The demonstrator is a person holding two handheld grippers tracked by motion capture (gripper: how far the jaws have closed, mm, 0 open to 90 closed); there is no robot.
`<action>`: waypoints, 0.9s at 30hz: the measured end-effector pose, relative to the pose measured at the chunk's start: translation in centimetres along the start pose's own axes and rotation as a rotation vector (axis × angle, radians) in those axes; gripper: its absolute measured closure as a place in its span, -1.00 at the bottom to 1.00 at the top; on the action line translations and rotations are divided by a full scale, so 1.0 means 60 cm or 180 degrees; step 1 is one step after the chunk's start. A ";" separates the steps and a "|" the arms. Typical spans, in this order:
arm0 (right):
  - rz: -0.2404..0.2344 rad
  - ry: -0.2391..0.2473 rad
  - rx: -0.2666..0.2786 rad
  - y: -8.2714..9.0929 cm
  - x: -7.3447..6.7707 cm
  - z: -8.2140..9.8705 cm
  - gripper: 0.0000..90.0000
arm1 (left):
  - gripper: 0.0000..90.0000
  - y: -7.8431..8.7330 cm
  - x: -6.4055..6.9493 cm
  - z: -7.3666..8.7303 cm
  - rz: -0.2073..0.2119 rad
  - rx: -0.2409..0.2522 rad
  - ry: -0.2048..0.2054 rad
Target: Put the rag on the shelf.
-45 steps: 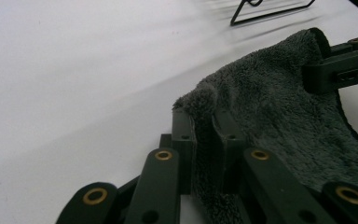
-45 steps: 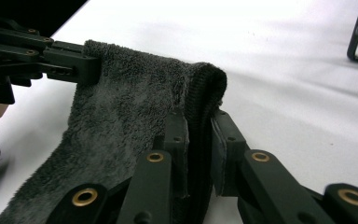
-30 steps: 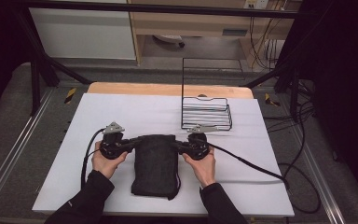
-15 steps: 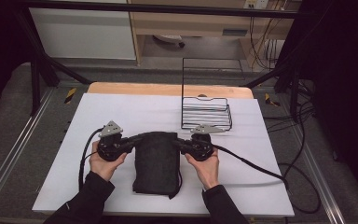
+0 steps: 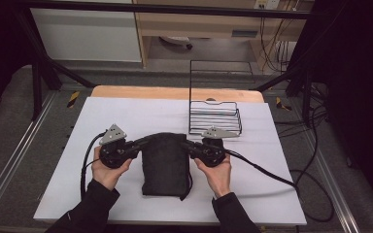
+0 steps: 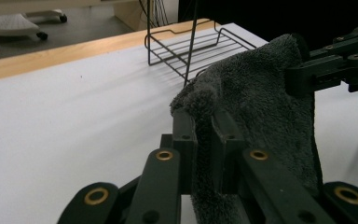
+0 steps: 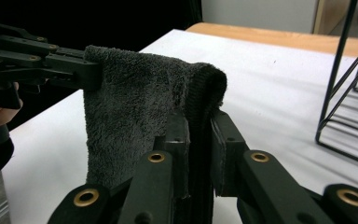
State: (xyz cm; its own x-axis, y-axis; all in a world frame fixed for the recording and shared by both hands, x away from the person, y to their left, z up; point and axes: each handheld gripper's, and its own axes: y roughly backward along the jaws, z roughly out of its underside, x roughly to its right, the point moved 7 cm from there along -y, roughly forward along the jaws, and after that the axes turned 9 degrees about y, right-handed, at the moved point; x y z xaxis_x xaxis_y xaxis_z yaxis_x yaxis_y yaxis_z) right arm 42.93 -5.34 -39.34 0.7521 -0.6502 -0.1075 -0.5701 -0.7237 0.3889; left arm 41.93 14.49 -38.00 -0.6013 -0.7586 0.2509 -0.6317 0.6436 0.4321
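A dark grey terry-cloth towel [image 5: 165, 162] hangs folded between two hand-held grippers above a white table top [image 5: 126, 114]. The left gripper [image 6: 204, 135] is clamped on the towel's left top corner, and the right gripper [image 7: 199, 135] is clamped on the right top corner. The towel's lower edge rests on the table, near a black wire rack [image 5: 214, 116] behind it.

A: Which parts of the dark grey terry towel [image 6: 256, 93] are obscured?

B: In the left gripper view, its lower edge leaves the frame. In the high view, the 2 gripped corners sit under the black jaws.

A: And the black wire rack [image 7: 349, 93]?

B: Cut off at the right gripper view's edge.
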 end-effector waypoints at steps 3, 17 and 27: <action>0.0023 0.0028 0.0045 0.006 -0.001 -0.007 0.77 | 0.81 0.003 0.007 -0.007 0.0007 0.0044 -0.0033; 0.0181 0.0238 0.0304 0.057 0.003 -0.047 0.77 | 0.82 0.008 0.039 -0.057 0.0079 0.0270 -0.0165; 0.0339 0.0307 0.0517 0.098 0.017 -0.080 0.77 | 0.82 -0.001 0.065 -0.099 0.0123 0.0432 -0.0273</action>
State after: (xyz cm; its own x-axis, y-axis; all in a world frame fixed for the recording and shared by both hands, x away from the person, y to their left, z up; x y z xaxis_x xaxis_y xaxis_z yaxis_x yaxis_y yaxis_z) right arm 41.96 -9.13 -32.75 0.7084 -0.7056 0.0172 -0.6880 -0.6849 0.2400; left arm 42.53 10.85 -31.92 -0.6623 -0.7253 0.1877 -0.6641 0.6843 0.3011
